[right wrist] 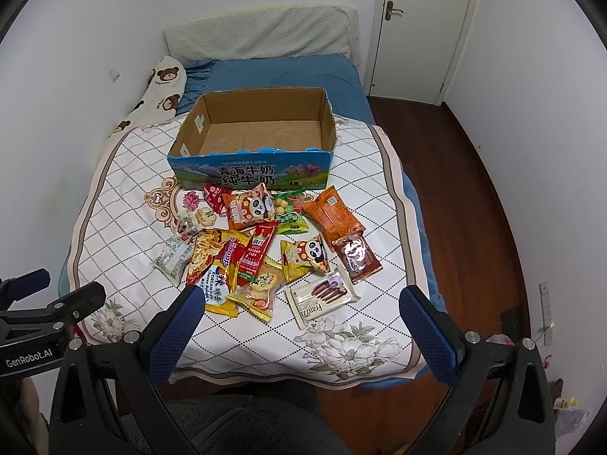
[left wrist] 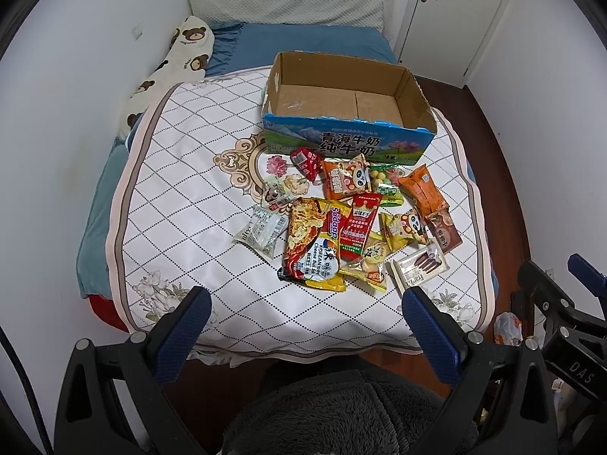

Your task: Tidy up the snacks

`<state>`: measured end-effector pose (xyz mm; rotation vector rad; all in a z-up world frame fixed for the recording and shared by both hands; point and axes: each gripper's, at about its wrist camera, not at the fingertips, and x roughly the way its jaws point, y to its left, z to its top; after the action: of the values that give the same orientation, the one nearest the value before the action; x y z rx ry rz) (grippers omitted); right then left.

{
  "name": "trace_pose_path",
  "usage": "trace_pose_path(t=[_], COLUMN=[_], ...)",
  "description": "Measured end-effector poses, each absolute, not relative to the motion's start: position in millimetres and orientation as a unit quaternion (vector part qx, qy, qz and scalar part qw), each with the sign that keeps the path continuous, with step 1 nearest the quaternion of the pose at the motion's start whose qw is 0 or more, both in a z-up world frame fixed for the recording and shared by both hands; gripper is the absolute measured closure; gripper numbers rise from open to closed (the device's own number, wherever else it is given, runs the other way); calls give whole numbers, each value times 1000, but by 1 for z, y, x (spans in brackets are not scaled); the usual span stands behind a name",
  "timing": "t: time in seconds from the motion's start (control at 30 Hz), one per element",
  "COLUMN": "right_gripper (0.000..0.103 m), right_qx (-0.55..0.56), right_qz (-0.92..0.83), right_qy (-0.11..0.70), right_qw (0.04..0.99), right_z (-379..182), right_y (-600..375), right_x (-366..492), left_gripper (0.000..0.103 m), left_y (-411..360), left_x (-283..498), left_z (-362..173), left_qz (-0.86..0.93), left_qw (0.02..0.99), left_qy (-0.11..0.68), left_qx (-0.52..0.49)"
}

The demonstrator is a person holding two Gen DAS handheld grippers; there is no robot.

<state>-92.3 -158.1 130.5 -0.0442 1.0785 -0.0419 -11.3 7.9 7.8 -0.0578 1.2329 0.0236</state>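
Snacks (left wrist: 353,223) lie heaped on the quilt (left wrist: 182,174) just before the open box (left wrist: 341,91), which holds nothing. Both grippers, left (left wrist: 303,307) and right (right wrist: 299,305), hover spread wide near the bed's foot. Only the right view shows the whole door (right wrist: 425,19).

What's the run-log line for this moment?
left gripper: open, holding nothing | right gripper: open, holding nothing | box: empty | snacks: piled on bed

Carton (left wrist: 349,144) read "青海牛奶 纯牛奶"; noodle pack (left wrist: 315,246) "sedaap", "KOREAN"; wafer pack (right wrist: 322,297) "Franzzi"; left gripper (right wrist: 28,352) "GenRobot.AI".
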Motion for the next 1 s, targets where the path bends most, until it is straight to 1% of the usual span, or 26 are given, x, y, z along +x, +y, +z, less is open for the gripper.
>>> trace_pose_path(t=[0.13, 0.27, 0.4, 0.57, 0.63, 0.7, 0.8, 0.9, 0.93, 0.97, 1.0], right_gripper=[0, 0, 0, 0, 2, 10, 17, 18, 18, 18, 18], right_qx=[-14, 27, 55, 107, 118, 128, 155, 158, 151, 142, 130], right_qz=[-23, -17, -23, -15, -15, -16, -21, -31, -38, -44, -49], right_qy=[524, 563, 591, 623, 631, 642, 660, 661, 657, 654, 652], right_qw=[851, 826, 805, 774, 767, 756, 734, 732, 737, 742, 746], right_z=[120, 80, 31, -46, -75, -97, -126, -135, -134, -134, -133], right_y=[-159, -173, -181, -186, -190, -194, -204, -216, -221, -226, -231], right_x=[-86, -58, -35, -4, 6, 13, 19, 26, 29, 34, 41], left_gripper=[0, 0, 0, 0, 0, 0, 0, 0, 5, 14, 15], left_y=[14, 25, 34, 26, 19, 9, -3, -11, -13, -14, -14], left_x=[1, 28, 57, 94, 108, 122, 136, 144, 145, 145, 144], left_z=[-5, -43, -95, -169, -196, -224, -260, -290, -295, -298, -300], left_qz=[21, 35, 44, 27, 17, 11, 7, 2, 2, 5, 2], left_qw=[821, 810, 783, 742, 727, 712, 690, 670, 670, 673, 676], left_qy=[570, 585, 621, 669, 686, 702, 723, 742, 742, 739, 737], left_qx=[-23, -11, -8, -12, -16, -12, 5, 13, 16, 21, 23])
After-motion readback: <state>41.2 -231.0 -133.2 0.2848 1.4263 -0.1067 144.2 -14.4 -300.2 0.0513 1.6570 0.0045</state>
